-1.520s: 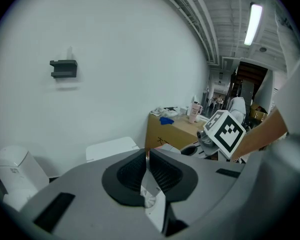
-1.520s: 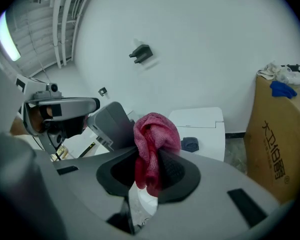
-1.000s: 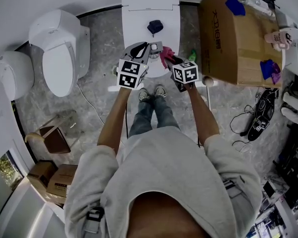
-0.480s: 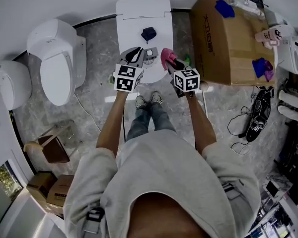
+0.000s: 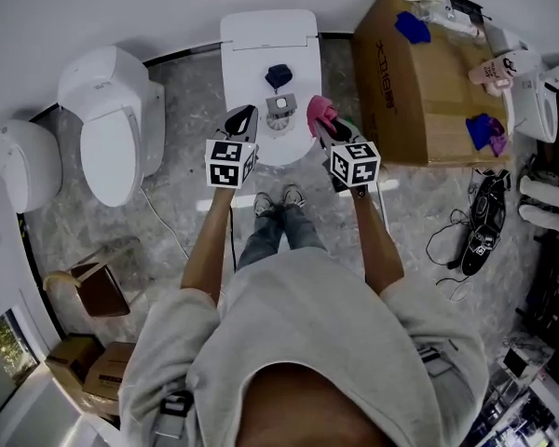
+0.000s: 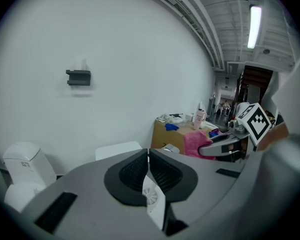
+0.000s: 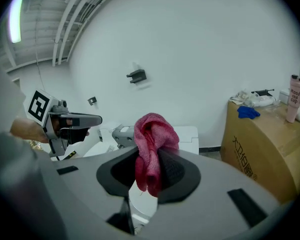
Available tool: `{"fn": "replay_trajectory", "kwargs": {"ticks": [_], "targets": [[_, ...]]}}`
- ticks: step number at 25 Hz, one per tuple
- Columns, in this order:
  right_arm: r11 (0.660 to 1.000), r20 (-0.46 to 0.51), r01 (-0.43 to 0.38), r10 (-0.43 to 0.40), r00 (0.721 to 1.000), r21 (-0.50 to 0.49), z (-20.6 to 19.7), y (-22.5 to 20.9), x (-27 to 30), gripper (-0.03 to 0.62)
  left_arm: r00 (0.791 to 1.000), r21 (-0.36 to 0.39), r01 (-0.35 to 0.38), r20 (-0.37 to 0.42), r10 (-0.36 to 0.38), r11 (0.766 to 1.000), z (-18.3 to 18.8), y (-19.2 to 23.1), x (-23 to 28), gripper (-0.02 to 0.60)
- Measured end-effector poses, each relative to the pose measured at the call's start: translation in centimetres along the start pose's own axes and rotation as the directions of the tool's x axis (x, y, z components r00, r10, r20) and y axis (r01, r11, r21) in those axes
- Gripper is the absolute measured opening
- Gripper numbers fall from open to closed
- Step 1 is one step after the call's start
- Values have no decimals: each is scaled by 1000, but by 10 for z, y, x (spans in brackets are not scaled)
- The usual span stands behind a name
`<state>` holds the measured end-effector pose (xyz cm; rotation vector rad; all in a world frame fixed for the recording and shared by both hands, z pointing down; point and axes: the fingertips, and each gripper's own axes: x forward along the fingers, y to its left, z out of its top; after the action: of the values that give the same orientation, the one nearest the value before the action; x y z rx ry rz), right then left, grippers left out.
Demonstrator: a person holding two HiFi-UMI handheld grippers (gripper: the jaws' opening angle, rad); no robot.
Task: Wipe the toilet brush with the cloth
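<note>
Nearest me: grey sweatshirt sleeves [image 5: 214, 296], bare forearms out toward 12 o'clock, sneakers [image 5: 281, 198] on speckled grey stone floor [image 5: 182, 170]. Left gripper [image 6: 148, 159]: ribbed black pads pressed together with only a hairline gap. A white piece with a round spoked pattern shows in the slot under them, and I can't tell if it's pinched. Right gripper [image 7: 150, 169]: pads clamped on the cloth [image 7: 152, 139], a pink-red terry rag bunched into a soft lump that sticks up above the jaws and hangs a bit below. Each gripper carries a marker cube; the left cube [image 5: 230, 163] sits at 9 o'clock of the right cube [image 5: 356, 163]. Just past the jaws at 12 o'clock is a white toilet [image 5: 252, 54], glossy, with a flat closed lid. On the lid, between the two grippers' tips, sits a small boxy grey-and-white item [image 5: 279, 110]. I can't confirm it's the toilet brush, and the cloth is beside it, not touching as far as I see. Farther up the lid is a dark blue lump [image 5: 278, 74]. At 2 o'clock there's a big brown cardboard box [image 5: 419, 91] with a blue rag [image 5: 412, 26] on top. At 10 o'clock, a second rounded white toilet [image 5: 112, 110]. Beyond, a plain white wall with a small dark bracket [image 6: 78, 77].
</note>
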<state>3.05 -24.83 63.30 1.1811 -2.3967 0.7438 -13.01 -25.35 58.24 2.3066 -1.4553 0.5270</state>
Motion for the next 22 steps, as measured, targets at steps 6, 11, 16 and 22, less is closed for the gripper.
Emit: {"fn": "replay_trajectory", "kwargs": {"ticks": [6, 11, 16, 22], "targets": [[998, 87, 35, -31, 996, -46, 29, 12, -29, 101, 999, -15, -4, 38, 4, 1000, 2, -2, -27, 21], [990, 159, 77, -58, 986, -115, 56, 22, -52, 100, 996, -9, -25, 88, 25, 1000, 16, -3, -42, 20], [986, 212, 102, -73, 975, -128, 77, 23, -67, 101, 990, 8, -35, 136, 34, 999, 37, -1, -52, 20], [982, 273, 137, -98, 957, -129, 99, 22, -82, 100, 982, 18, -54, 182, 50, 998, 58, 4, -60, 20]]}}
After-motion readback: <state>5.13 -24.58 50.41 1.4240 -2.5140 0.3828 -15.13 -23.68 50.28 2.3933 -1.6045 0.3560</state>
